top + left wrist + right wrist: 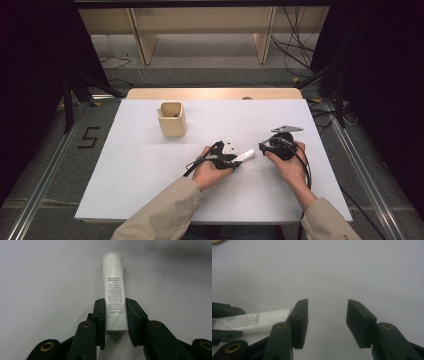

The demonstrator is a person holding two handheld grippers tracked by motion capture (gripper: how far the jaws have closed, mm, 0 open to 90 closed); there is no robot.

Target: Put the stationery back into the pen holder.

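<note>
The left claw (114,315) is clamped on the flat end of a white plastic tube with printed text (113,292), which lies on the white desk (150,165), cap pointing away. The right claw (327,322) stands apart with nothing between its jaws, just beside the tube.

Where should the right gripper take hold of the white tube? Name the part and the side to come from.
Probably the capped end of the white tube, approached end-on from the right. The left gripper already clamps its flat tail, so the round cap half sticks out free toward the open right gripper.
</note>
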